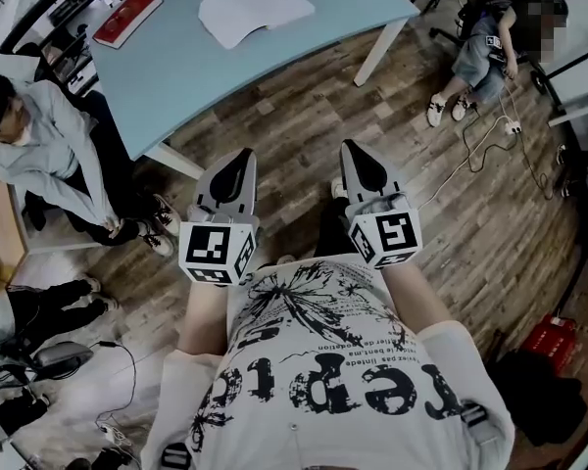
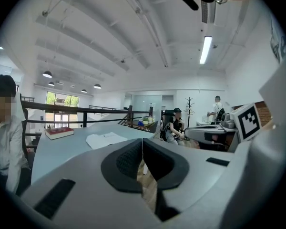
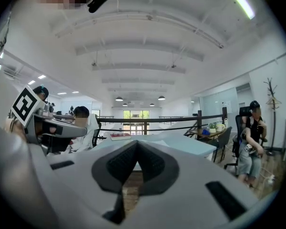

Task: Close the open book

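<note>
Fingers (image 2: 128, 159) on left gripper (image 1: 238, 160) and right gripper (image 1: 361, 155) sit closed, empty, well apart from the open white book (image 1: 255, 8) on the pale blue tabletop (image 1: 176, 76).

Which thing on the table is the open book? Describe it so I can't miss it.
Look to the large pale blue table at the top of the head view. The open book is the flat spread of white pages toward the table's right end. The closed red book lies apart to its left, so go for white and open, not red and shut.
</note>
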The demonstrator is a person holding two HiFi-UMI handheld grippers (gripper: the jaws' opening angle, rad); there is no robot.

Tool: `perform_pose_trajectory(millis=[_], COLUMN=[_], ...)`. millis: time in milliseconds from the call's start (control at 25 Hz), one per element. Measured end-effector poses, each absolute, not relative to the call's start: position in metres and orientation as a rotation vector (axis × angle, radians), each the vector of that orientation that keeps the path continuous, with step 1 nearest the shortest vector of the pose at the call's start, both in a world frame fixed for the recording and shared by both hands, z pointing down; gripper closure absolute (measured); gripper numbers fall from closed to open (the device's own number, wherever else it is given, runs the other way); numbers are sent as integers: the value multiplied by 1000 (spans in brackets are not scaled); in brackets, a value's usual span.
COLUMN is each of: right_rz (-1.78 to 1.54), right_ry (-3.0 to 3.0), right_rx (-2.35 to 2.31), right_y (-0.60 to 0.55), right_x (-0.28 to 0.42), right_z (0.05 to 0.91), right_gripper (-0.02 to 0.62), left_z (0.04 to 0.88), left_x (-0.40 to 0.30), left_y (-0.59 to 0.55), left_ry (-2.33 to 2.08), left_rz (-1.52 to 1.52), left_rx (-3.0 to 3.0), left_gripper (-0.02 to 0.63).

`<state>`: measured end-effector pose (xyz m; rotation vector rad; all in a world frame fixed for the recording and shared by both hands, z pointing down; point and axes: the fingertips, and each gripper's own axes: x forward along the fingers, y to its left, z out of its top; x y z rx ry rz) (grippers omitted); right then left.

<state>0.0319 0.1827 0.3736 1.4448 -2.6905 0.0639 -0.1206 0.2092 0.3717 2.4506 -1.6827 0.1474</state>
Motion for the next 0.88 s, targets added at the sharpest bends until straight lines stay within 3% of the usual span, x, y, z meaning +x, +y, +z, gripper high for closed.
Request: perform_pose_trajectory(millis=[880], right_rz=[-73], right_ry=[-2911], right_rx=[913], right_y=[-205], right_x=[60], right_z=[356], right_gripper=[584], left_z=[382], left_x=[-82], left_y=[-108], left_ry=[-2122], left_rz=[-6], left_rx=[1943], left_gripper=[586])
